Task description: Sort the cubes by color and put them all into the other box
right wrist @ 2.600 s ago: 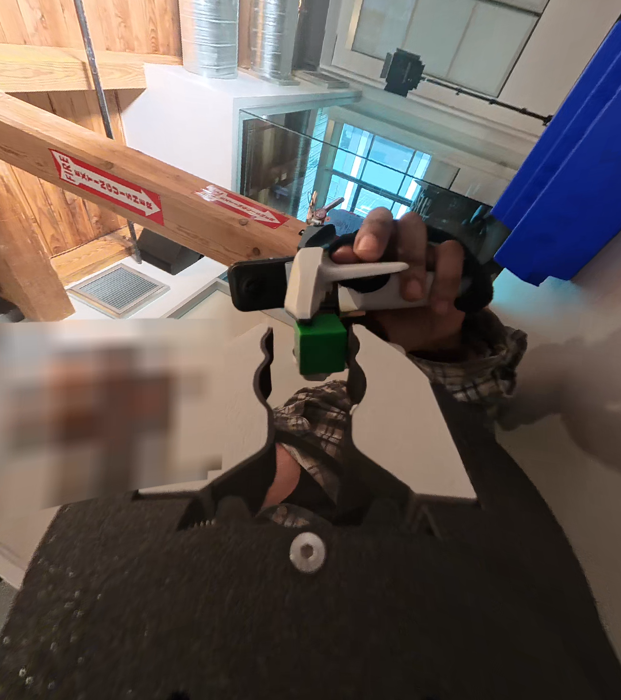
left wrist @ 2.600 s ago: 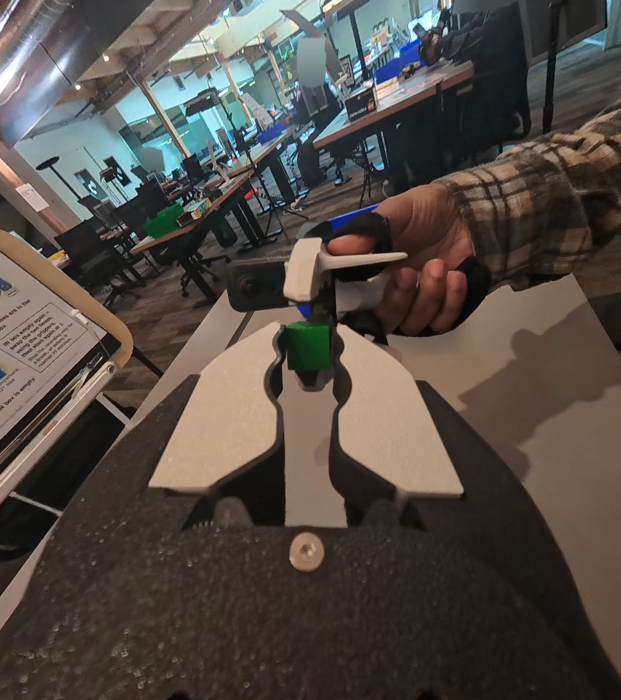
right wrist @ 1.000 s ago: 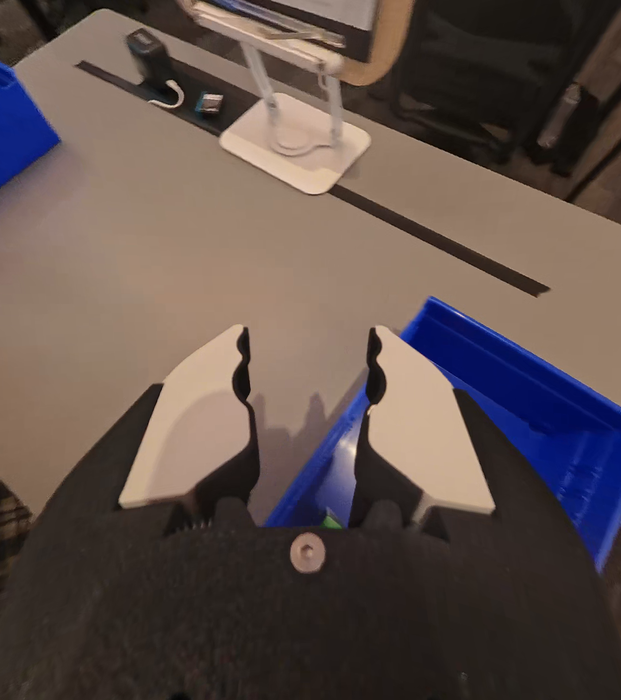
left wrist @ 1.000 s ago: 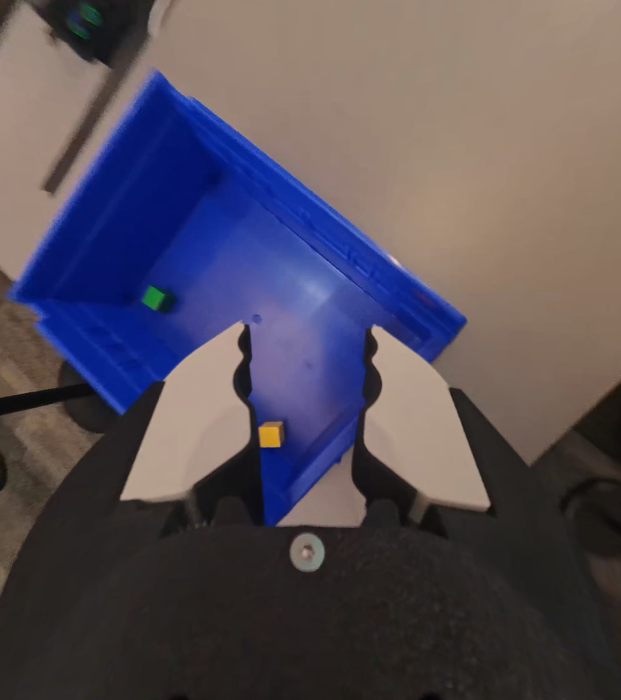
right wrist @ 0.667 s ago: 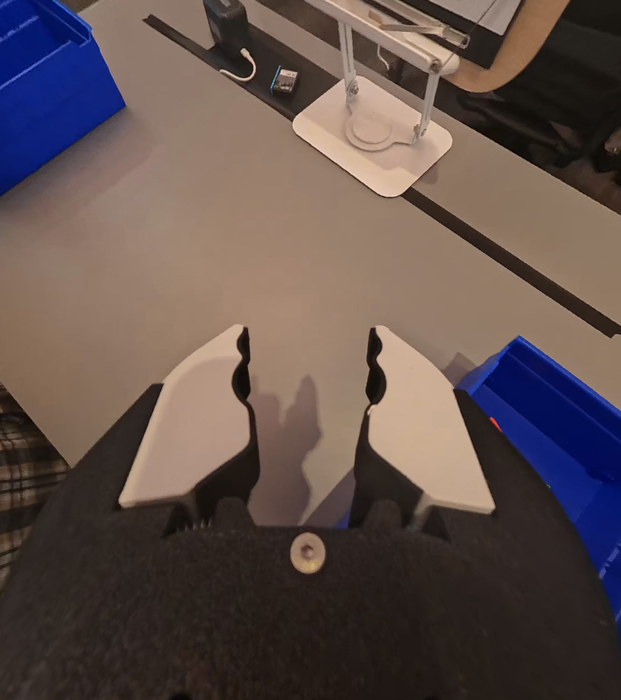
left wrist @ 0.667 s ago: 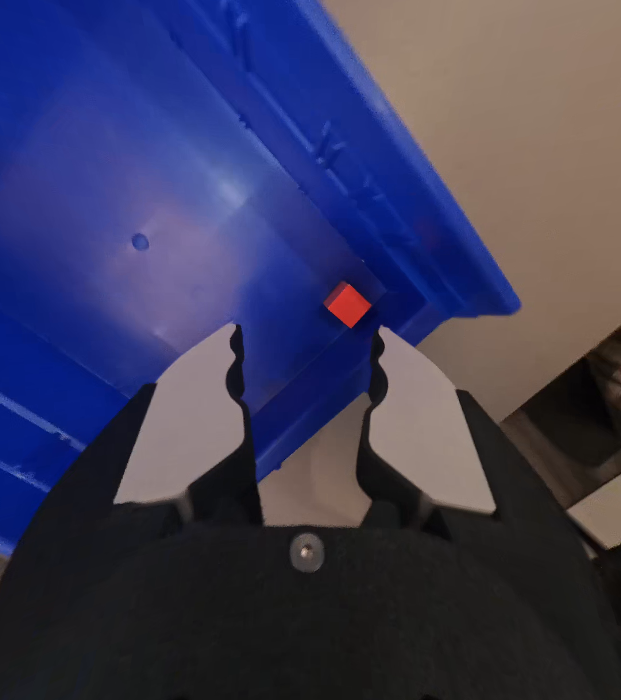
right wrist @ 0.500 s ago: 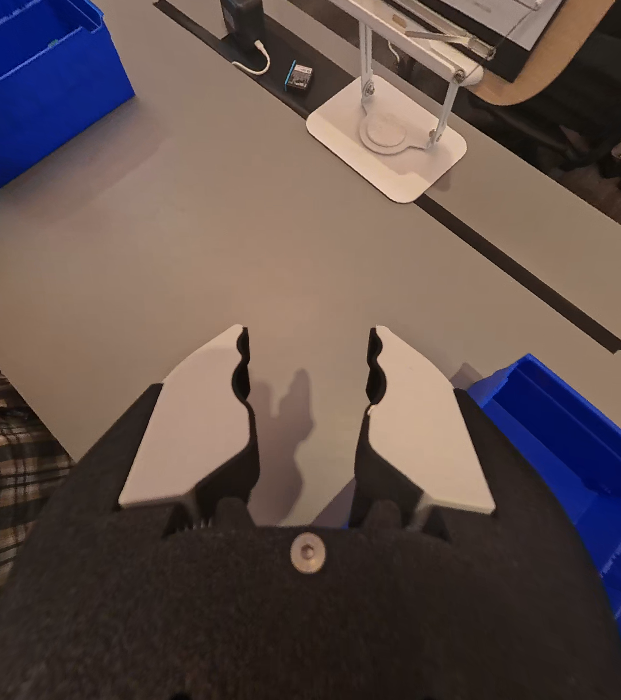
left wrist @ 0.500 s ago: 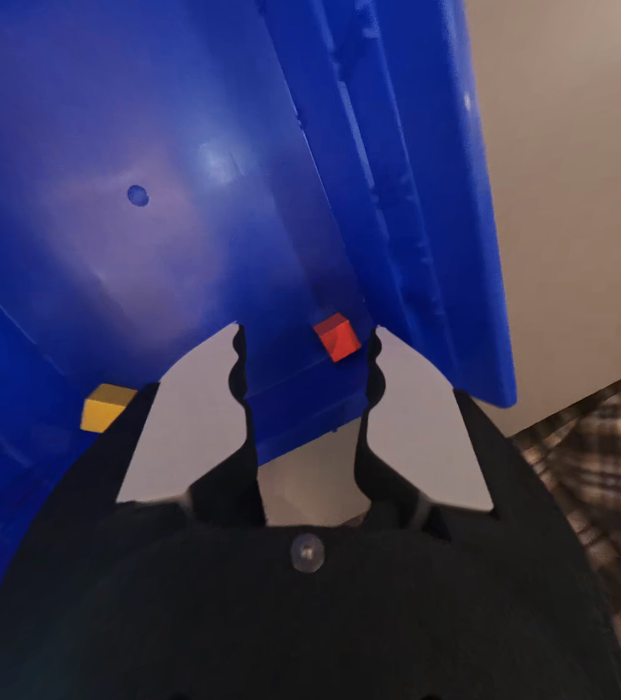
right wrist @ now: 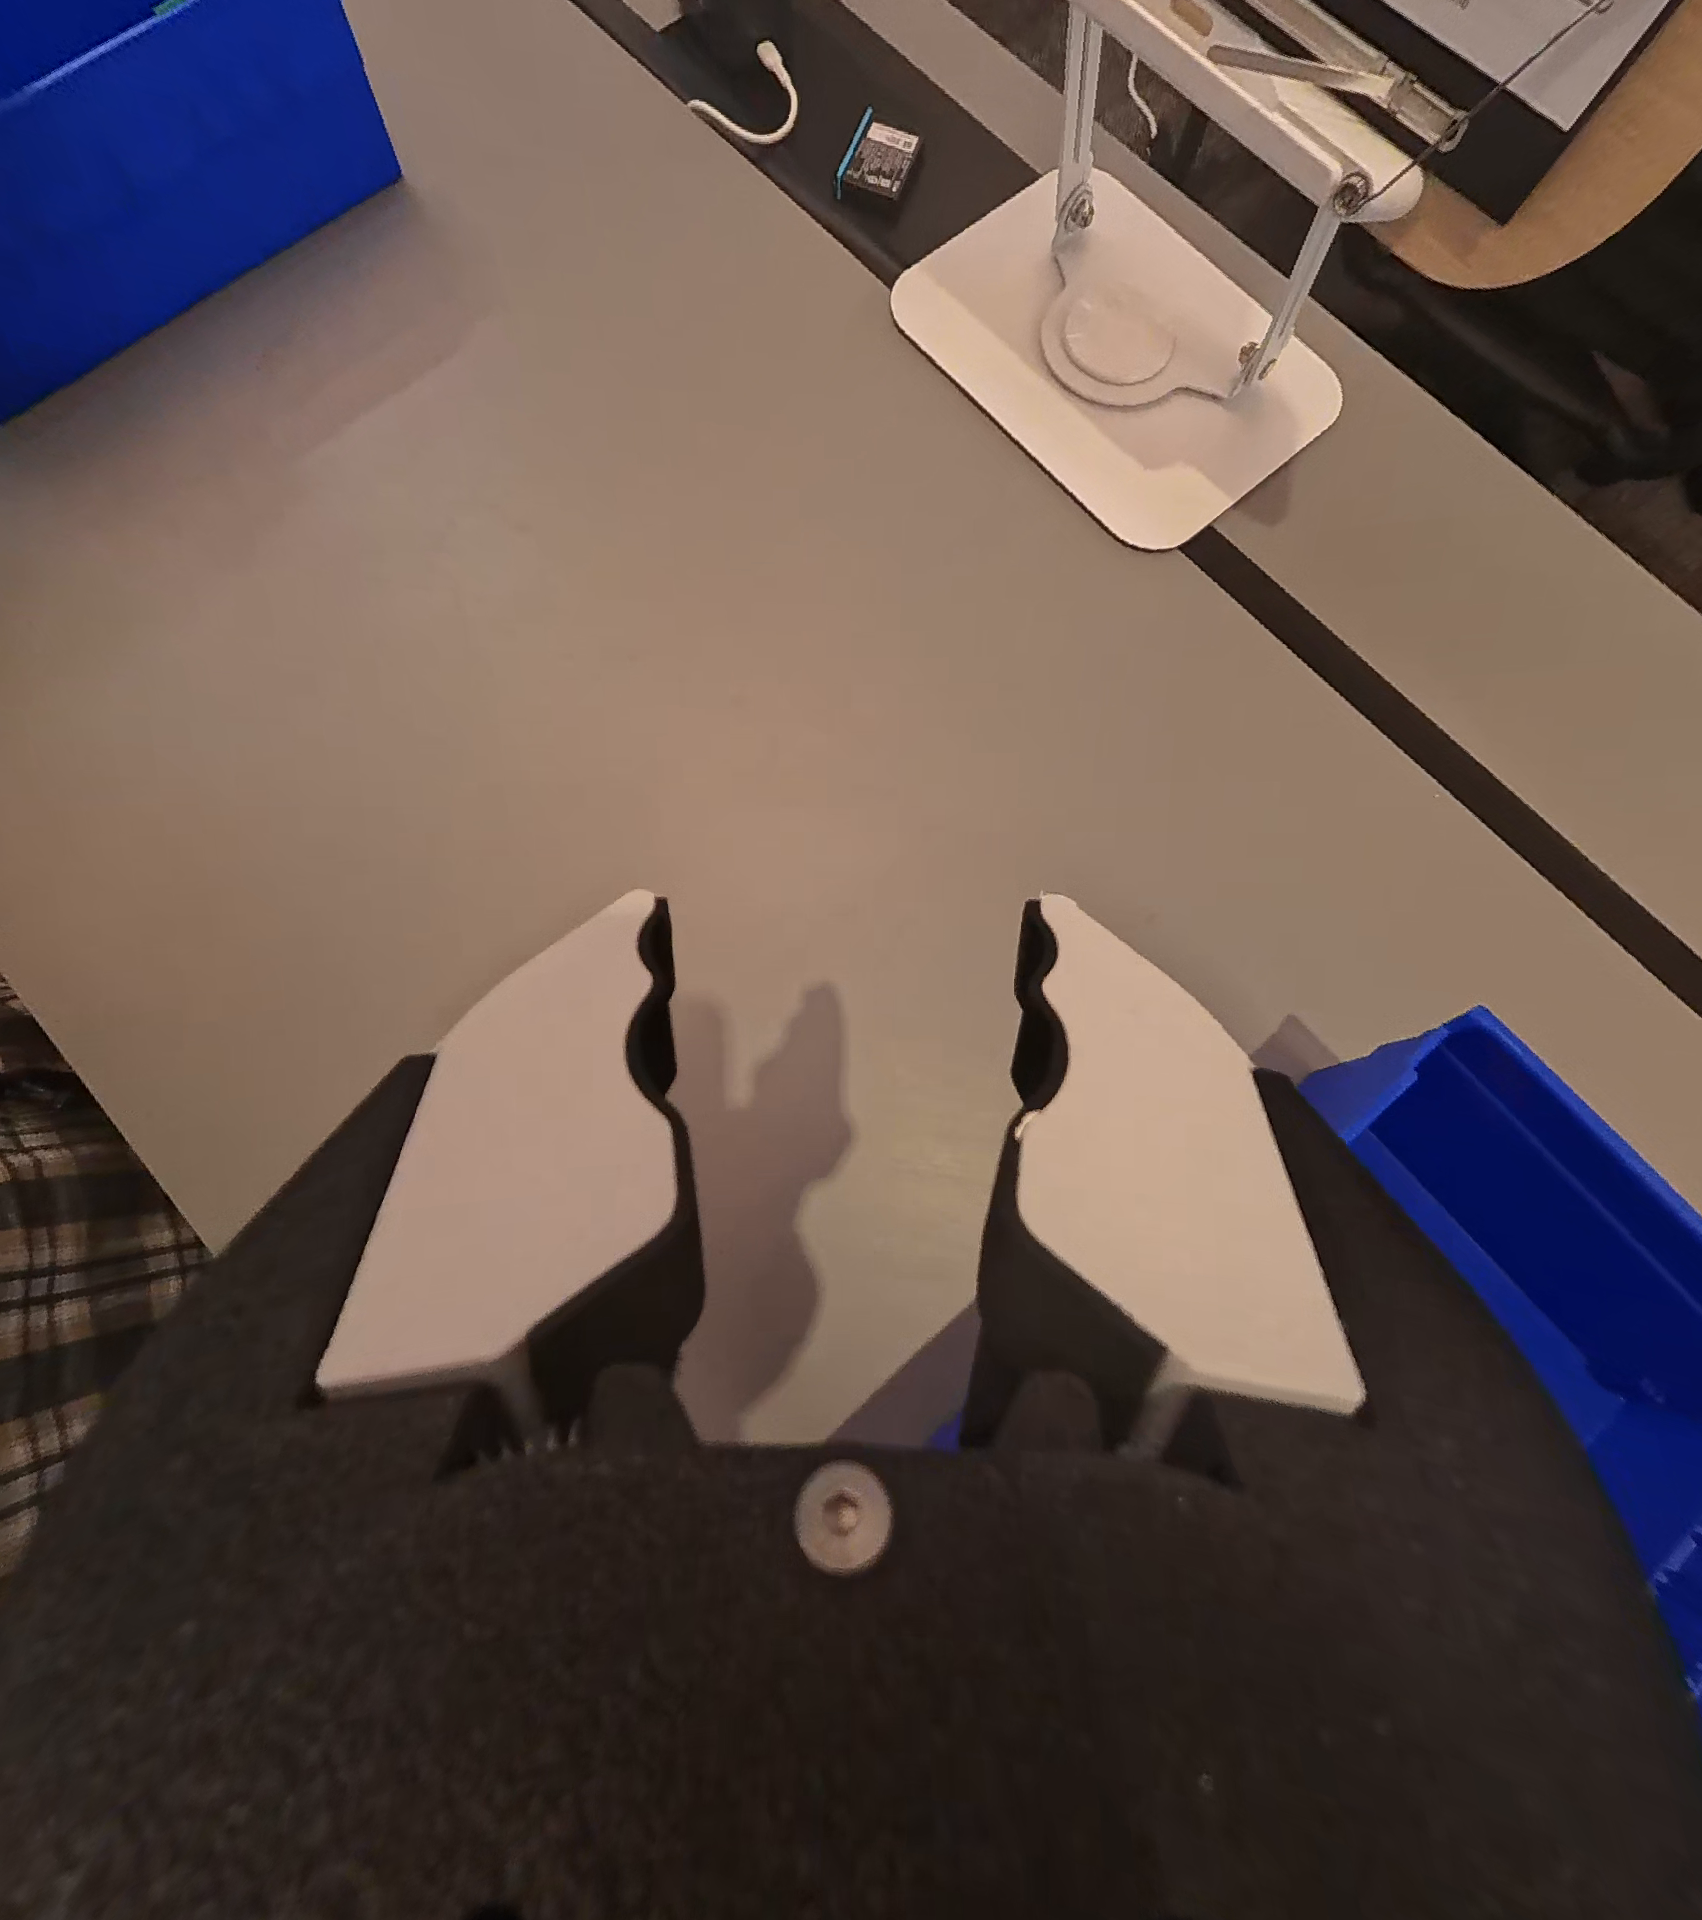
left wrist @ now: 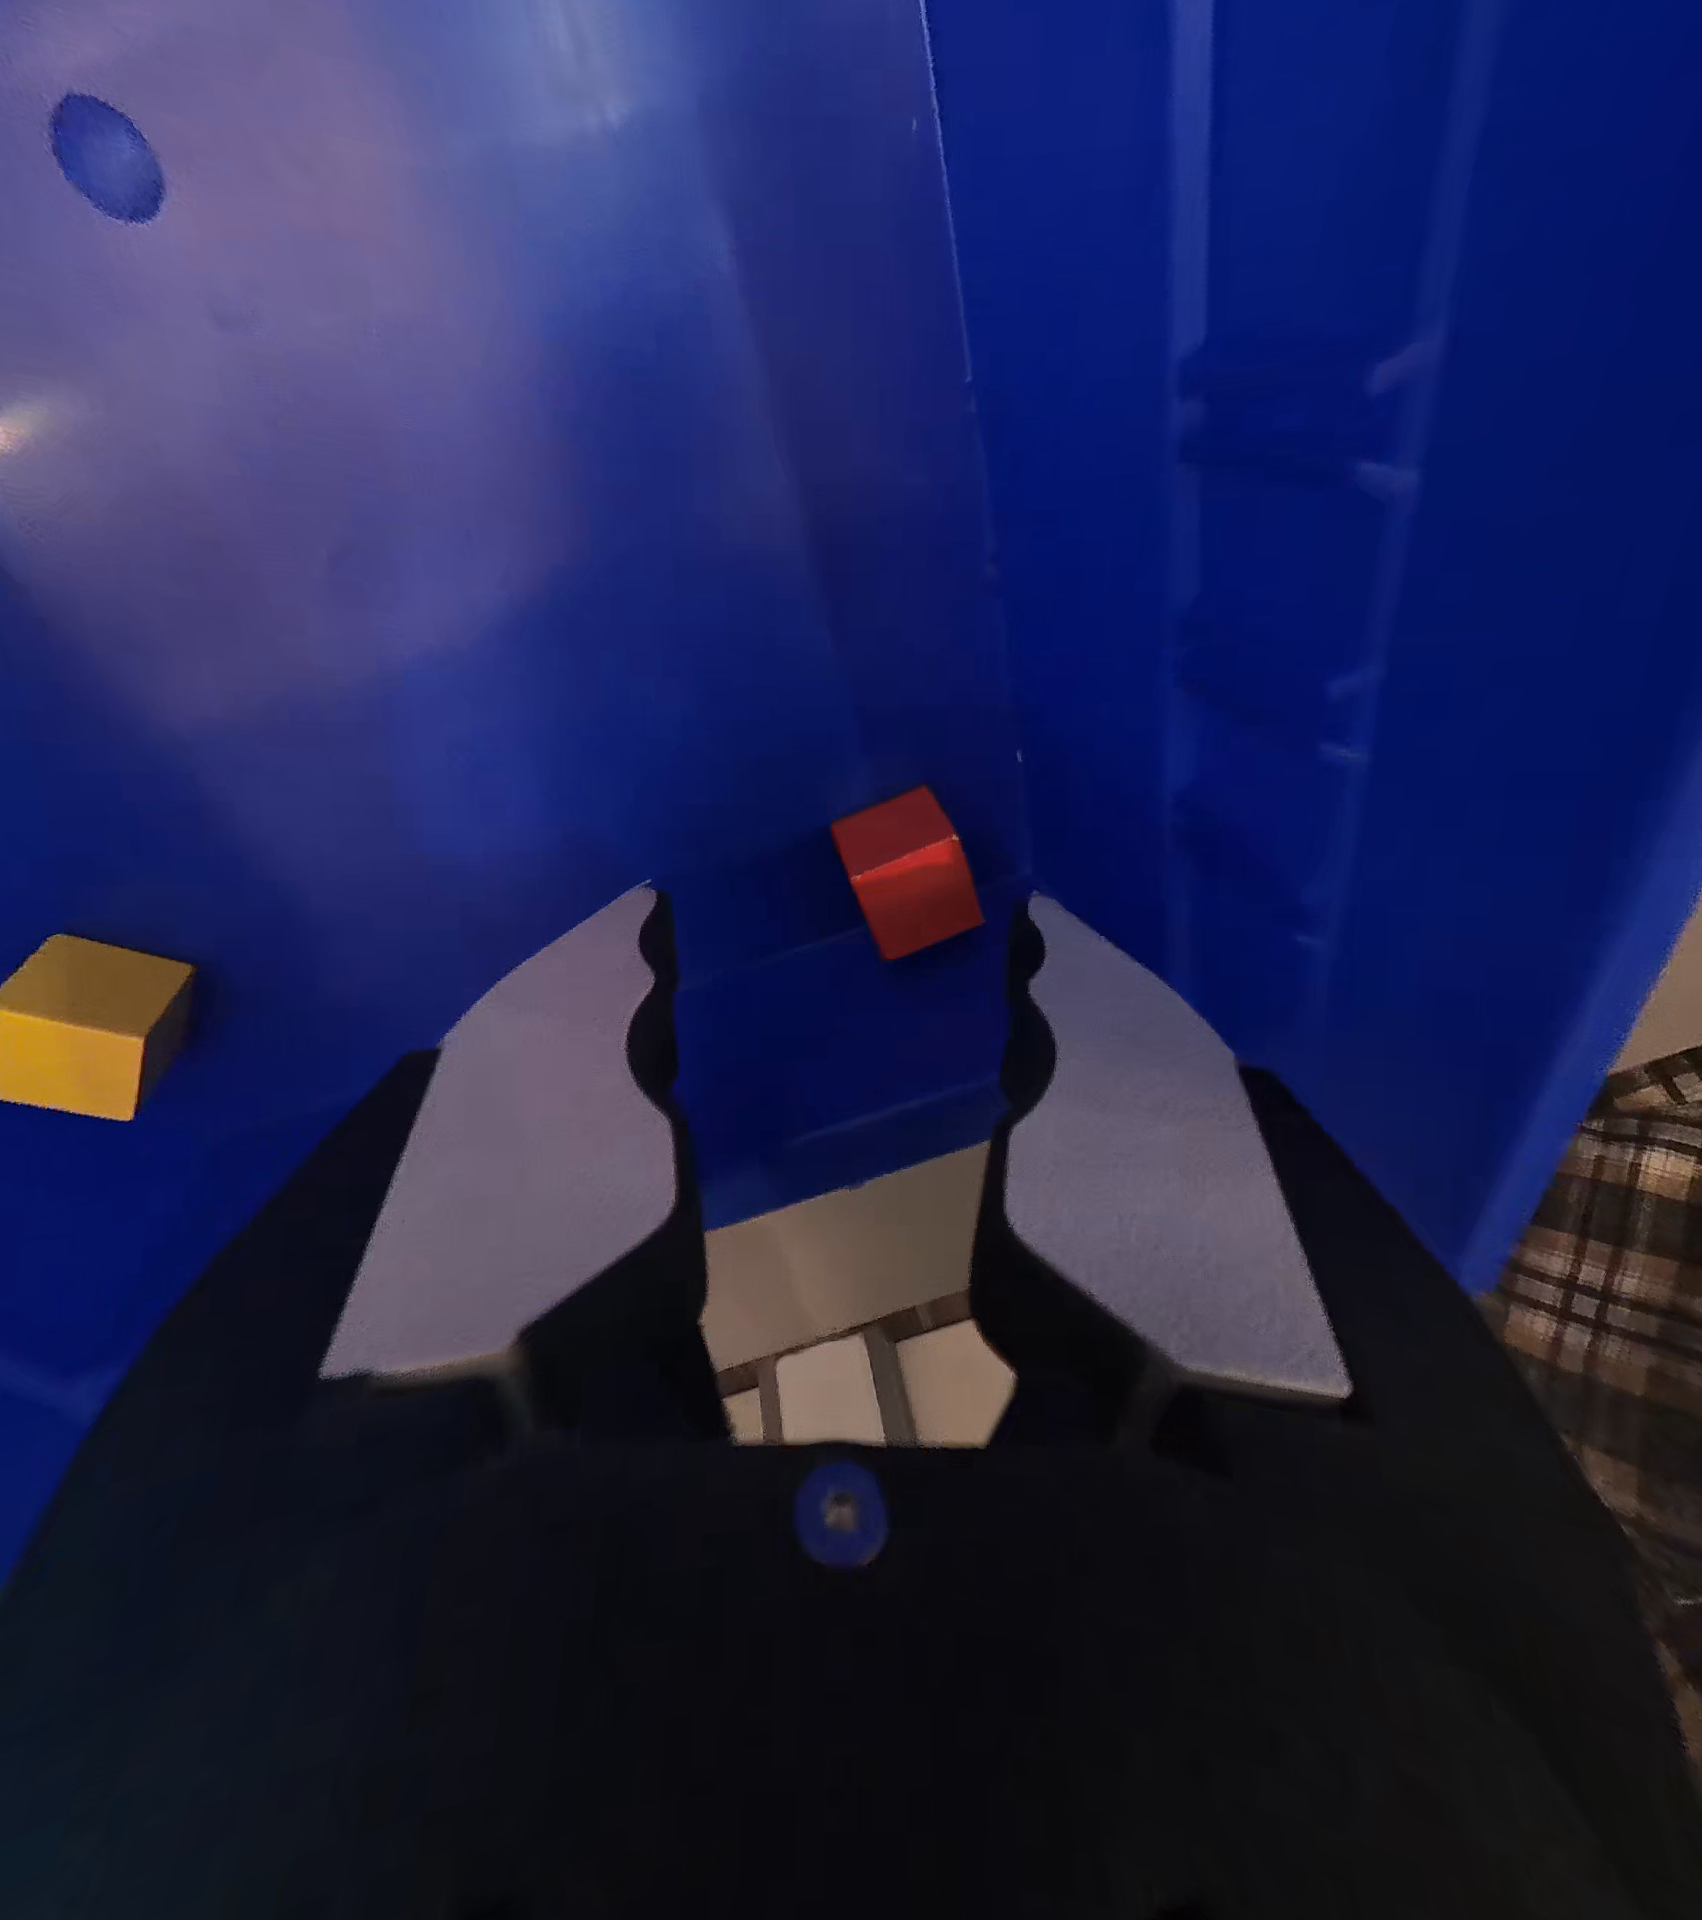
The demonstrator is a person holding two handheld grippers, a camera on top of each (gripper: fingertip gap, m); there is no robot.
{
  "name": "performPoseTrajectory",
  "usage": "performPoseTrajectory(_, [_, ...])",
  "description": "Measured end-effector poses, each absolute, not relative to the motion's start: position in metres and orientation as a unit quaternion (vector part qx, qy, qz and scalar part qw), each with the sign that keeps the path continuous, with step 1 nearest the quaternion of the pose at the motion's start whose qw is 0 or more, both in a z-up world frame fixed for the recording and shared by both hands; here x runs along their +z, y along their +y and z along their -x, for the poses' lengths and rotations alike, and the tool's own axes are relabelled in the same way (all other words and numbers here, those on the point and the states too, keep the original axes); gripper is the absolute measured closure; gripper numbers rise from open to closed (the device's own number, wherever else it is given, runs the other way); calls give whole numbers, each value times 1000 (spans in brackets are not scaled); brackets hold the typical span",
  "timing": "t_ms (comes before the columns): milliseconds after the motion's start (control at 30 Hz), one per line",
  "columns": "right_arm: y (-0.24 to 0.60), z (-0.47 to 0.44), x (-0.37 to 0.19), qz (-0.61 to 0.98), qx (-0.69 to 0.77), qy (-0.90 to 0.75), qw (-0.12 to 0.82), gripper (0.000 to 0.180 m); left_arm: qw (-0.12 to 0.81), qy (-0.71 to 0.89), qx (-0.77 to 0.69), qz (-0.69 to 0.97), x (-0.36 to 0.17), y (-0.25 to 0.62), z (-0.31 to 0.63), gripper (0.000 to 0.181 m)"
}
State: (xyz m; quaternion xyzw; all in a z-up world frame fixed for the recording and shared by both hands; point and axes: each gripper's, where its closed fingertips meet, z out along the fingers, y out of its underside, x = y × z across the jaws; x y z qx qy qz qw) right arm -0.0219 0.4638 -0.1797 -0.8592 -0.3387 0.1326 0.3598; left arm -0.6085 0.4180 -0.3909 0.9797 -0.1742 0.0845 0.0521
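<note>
Left gripper (left wrist: 839,914), jaws apart and holding nothing, points into a blue box (left wrist: 1449,520). Just beyond its fingertips a red cube (left wrist: 907,871) lies in the box's corner, nearer the right-hand finger; a yellow cube (left wrist: 78,1027) rests well to the left on the box floor. Right gripper (right wrist: 842,914), jaws likewise apart and empty, hangs over the grey table (right wrist: 618,644), beside a blue box (right wrist: 1595,1247). A second blue box (right wrist: 120,197) and a white stand (right wrist: 1117,384) stand farther off.

Left gripper (left wrist: 842,914) hemmed in by box corner

Box wall (left wrist: 1346,623) close on its right; red cube (left wrist: 907,871) ahead; bare floor (left wrist: 359,468) beyond.
</note>
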Motion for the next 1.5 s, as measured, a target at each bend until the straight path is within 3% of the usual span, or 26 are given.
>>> performPoseTrajectory(167, [460, 19, -178, 855, 133, -341, 366, 116, 83, -183, 51, -978, -400, 418, 614, 123])
performPoseTrajectory(200, [460, 18, -176, 855, 132, -341, 368, 116, 88, -186, 54, -977, -400, 418, 613, 127])
performPoseTrajectory(267, [458, 16, -174, 854, 131, -340, 372, 116, 85, -198, 67, -974, -400, 422, 610, 157])
performPoseTrajectory(400, [453, 13, -168, 848, 135, -334, 389, 120, 45, -215, 55, -974, -392, 439, 623, 158])
performPoseTrajectory(600, [452, 26, -166, 836, 215, -285, 417, 126, -166, -255, 66, -950, -315, 492, 614, 159])
performPoseTrajectory(733, [457, 63, -164, 803, 347, -236, 423, 126, -360, -347, 111, -859, -228, 513, 525, 159])
performPoseTrajectory(833, [460, 107, -170, 773, 465, -206, 379, 118, -462, -447, 135, -754, -182, 502, 429, 159])
performPoseTrajectory(967, [448, 167, -159, 677, 673, -148, 257, 117, -541, -538, 186, -619, -159, 471, 311, 159])
performPoseTrajectory(1133, [431, 200, -165, 625, 754, -132, 157, 120, -564, -573, 305, -511, -162, 435, 225, 159])
performPoseTrajectory(1400, [417, 206, -175, 630, 751, -152, 128, 131, -556, -593, 355, -462, -179, 417, 181, 159])
performPoseTrajectory(1467, [414, 204, -177, 634, 746, -158, 125, 154, -555, -595, 358, -459, -181, 415, 175, 159])
performPoseTrajectory(1500, [414, 202, -177, 637, 743, -159, 129, 156, -559, -590, 360, -458, -179, 414, 174, 159])
